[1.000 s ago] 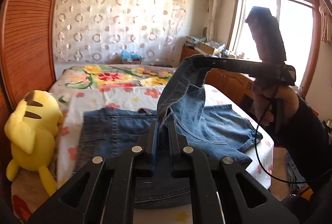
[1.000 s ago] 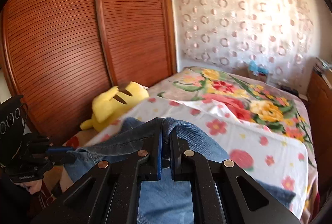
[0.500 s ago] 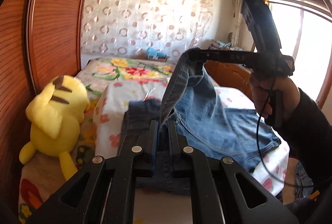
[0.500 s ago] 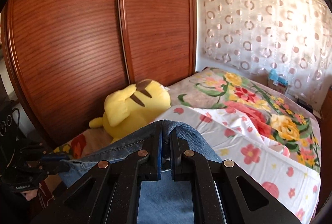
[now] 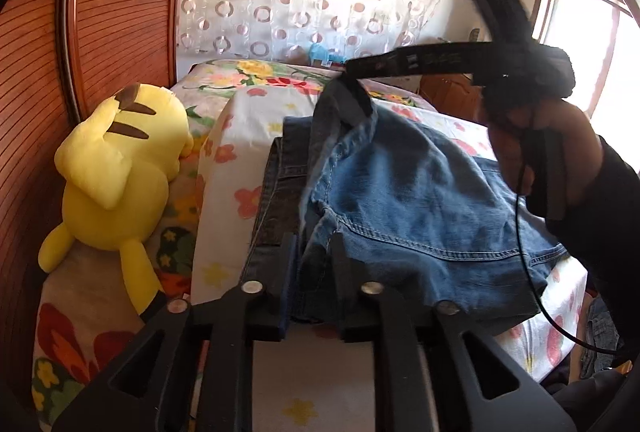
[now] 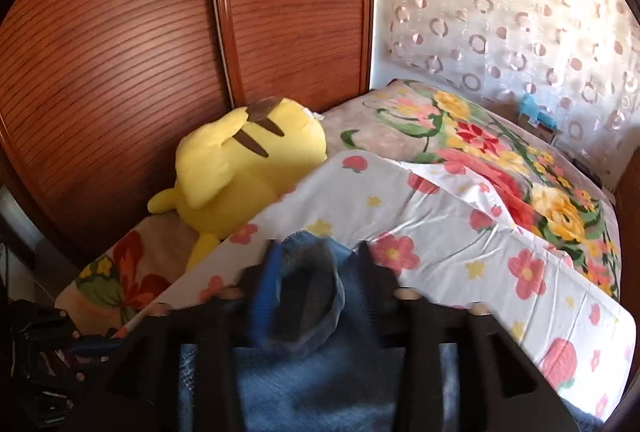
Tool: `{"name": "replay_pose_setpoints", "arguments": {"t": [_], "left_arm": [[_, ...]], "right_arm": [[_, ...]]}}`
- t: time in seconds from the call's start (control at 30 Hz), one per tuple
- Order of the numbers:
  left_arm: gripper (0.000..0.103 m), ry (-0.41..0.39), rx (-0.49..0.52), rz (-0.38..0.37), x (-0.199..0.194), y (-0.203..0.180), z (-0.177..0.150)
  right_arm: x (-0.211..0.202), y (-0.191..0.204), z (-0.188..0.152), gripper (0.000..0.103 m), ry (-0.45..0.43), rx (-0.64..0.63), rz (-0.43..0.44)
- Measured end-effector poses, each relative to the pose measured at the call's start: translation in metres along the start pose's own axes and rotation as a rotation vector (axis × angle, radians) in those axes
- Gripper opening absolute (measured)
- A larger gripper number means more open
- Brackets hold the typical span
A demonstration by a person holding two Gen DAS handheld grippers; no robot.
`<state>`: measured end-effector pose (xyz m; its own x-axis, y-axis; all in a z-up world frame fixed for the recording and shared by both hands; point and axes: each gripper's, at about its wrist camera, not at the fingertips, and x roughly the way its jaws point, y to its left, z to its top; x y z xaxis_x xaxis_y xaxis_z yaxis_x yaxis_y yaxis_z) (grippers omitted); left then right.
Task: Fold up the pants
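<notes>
Blue denim pants (image 5: 416, 200) lie partly folded on the bed, with a lighter upper layer over a darker lower layer (image 5: 280, 188). My left gripper (image 5: 314, 260) has its fingers spread a little, with the near denim edge between them. My right gripper (image 6: 316, 272) is blurred; its fingers stand apart around a loose denim fold (image 6: 312, 284). In the left wrist view the right gripper (image 5: 356, 88) hangs over the far corner of the pants, held by a hand (image 5: 544, 152).
A yellow plush toy (image 5: 120, 168) lies at the left of the bed, by a brown slatted wardrobe (image 6: 160, 32). The bed has a white flowered sheet (image 6: 460, 232) and a floral blanket (image 6: 500, 152). A window (image 5: 600, 52) is at the right.
Both grippers have come down toward the bed with the denim, and their fingers have parted. The lifted denim now lies over the lower layer. The right gripper is in motion.
</notes>
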<state>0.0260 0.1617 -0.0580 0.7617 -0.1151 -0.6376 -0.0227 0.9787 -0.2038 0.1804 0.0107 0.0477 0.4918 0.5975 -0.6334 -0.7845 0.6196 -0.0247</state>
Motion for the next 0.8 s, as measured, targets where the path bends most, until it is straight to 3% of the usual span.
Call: {"name": "replay_pose_setpoints", "arguments": {"t": [0.07, 0.43, 0.63, 0.8], "left_arm": [[0.048, -0.004, -0.013, -0.003, 0.000, 0.002, 0.001], [0.049, -0.054, 0.038, 0.010, 0.007, -0.010, 0.021], [0.049, 0.033, 0.057, 0.040, 0.039, -0.012, 0.018], [0.049, 0.092, 0.048, 0.064, 0.054, -0.010, 0.007]], "right_arm": [[-0.012, -0.007, -0.004, 0.058, -0.029, 0.023, -0.005], [-0.089, -0.044, -0.094, 0.058, -0.064, 0.080, -0.099], [-0.122, -0.054, -0.148, 0.058, -0.042, 0.126, -0.167], [-0.132, -0.064, -0.174, 0.058, -0.012, 0.175, -0.181]]}}
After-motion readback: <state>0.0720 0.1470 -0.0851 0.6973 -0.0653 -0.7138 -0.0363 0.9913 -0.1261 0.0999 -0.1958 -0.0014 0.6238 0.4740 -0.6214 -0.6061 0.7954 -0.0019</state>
